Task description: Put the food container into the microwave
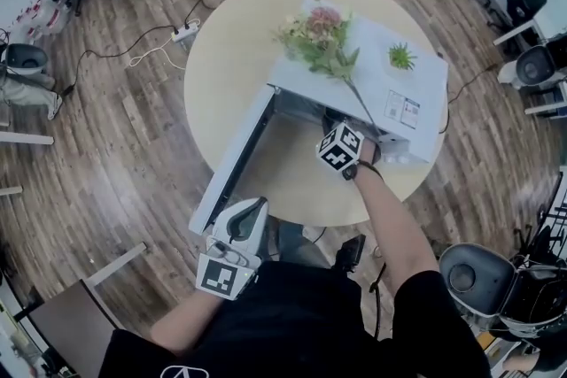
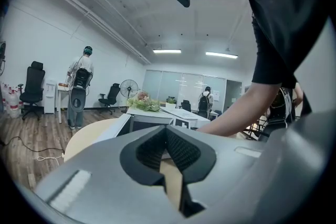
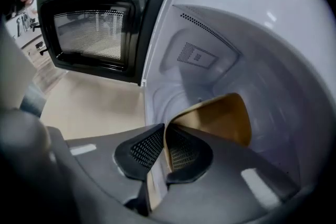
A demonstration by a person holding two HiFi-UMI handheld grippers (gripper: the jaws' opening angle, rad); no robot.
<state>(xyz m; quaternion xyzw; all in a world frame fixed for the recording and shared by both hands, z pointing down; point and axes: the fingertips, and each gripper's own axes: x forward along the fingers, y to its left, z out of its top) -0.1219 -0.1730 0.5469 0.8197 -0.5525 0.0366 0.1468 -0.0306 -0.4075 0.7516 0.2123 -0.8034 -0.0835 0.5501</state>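
**Desk:** What do the fingers have?

**Photo:** The right gripper [image 3: 164,147] pinches the container's [image 3: 223,115] thin tan rim between its pads, jaws narrowed to the thickness of that wall. The bowl hangs ahead of the fingertips and to their right, already inside the microwave [image 3: 210,34]. The left gripper [image 2: 167,150] has its jaws together on nothing.

**Desk:** What could go wrong from here?

**Photo:** As I read it, the hold is on one edge only. The container can swing or tip round the pads, and whatever it carries, which I cannot see, could spill. I cannot tell whether its base touches the cavity floor, and letting go while it hangs would drop it. The right wall curves close beyond the bowl, so a push further in may knock it there. Left of the fingers the door [image 3: 94,23] stands open, and a careless pull back could clip its frame.

**Desk:** What does one view give that another lacks?

**Photo:** Only the right gripper view shows the container and the pinch. In the head view the bowl is hidden, with just the marker cube at the microwave's mouth. That view alone shows the flowers [image 1: 319,40] on top, the round table [image 1: 221,57] and the left gripper just beside the door's free end. The left gripper view shows, beyond its closed jaws, the person's arm reaching in.
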